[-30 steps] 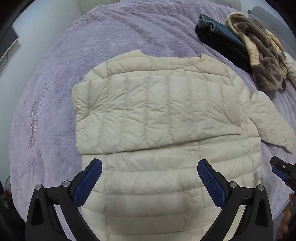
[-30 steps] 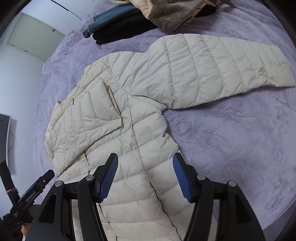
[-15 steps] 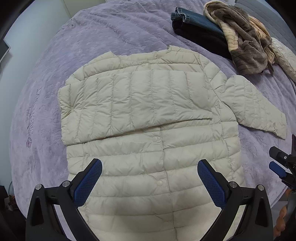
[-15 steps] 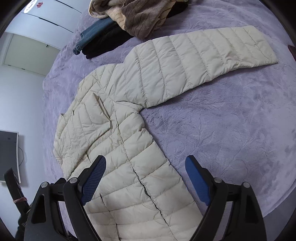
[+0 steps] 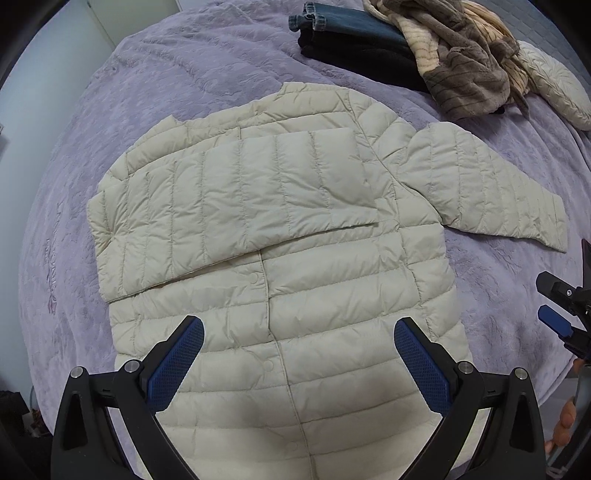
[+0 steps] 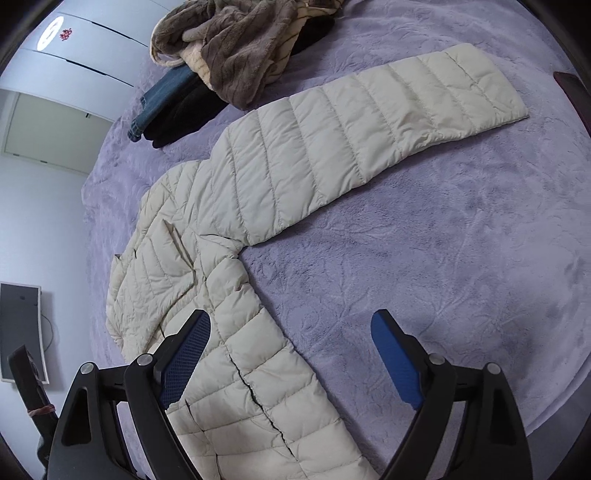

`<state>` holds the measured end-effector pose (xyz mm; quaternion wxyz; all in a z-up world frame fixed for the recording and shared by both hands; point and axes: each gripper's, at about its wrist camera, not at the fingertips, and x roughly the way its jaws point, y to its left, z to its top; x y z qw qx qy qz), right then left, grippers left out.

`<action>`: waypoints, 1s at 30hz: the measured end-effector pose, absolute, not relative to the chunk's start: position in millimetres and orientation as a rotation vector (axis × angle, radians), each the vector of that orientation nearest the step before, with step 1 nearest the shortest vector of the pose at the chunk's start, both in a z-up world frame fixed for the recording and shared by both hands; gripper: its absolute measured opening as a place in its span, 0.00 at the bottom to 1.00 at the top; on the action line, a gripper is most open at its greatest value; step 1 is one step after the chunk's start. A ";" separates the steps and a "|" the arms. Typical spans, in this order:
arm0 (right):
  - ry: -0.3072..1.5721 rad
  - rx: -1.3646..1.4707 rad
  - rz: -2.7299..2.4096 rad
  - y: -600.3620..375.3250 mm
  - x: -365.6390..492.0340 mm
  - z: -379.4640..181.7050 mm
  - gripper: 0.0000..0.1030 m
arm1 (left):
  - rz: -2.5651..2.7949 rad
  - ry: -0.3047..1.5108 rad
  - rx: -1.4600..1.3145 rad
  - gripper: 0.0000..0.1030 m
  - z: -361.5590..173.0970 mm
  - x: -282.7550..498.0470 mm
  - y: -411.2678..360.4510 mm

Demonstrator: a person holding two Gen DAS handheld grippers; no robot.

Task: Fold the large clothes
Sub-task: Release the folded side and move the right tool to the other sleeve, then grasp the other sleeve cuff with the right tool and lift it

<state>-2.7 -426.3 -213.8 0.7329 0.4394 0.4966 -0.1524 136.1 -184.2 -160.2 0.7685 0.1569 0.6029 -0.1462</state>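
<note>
While my left gripper (image 5: 298, 363) hangs with its fingers spread wide and empty above the lower front of the cream puffer jacket (image 5: 288, 295), my right gripper (image 6: 291, 360) hovers just as open over the jacket's right edge, nothing pinched. 1 sleeve (image 5: 229, 199) already lies folded across the chest; the other sleeve (image 6: 369, 136) stretches flat onto the lavender bedspread (image 6: 443, 277). To finish this fold well, I judge I should pinch that outstretched sleeve near its cuff, lift it low and lay it square across the first, smoothing the slippery quilting so it does not slide. Jeans (image 5: 340, 26) and a brown fleece (image 5: 465, 74) are heaped at the far edge; white wardrobe doors (image 6: 74, 48) stand beyond.
</note>
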 end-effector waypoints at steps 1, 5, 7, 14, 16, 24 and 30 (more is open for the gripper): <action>1.100 0.979 -0.343 -431.5 -4.0 -216.9 0.88 | -0.322 1.311 0.348 1.00 -162.0 135.7 -187.9; 1.099 1.069 -0.372 -458.4 -15.1 -230.4 0.88 | -0.344 1.316 0.378 1.00 -168.8 132.8 -203.7; 1.079 1.106 -0.390 -472.1 -21.6 -235.6 0.88 | -0.353 1.315 0.396 1.00 -172.5 131.3 -210.9; 0.994 1.211 -0.468 -527.5 -32.0 -256.5 0.88 | -0.377 1.345 0.419 1.00 -190.0 129.9 -229.4; 0.961 1.256 -0.473 -543.5 -31.0 -264.0 0.88 | -0.386 1.342 0.419 1.00 -191.8 129.1 -232.2; 0.801 1.478 -0.440 -589.7 -19.5 -298.1 0.88 | -0.370 1.346 0.406 1.00 -199.8 132.1 -236.7; 0.677 1.621 -0.366 -602.7 -2.6 -318.6 0.88 | -0.347 1.355 0.390 1.00 -205.3 136.3 -235.6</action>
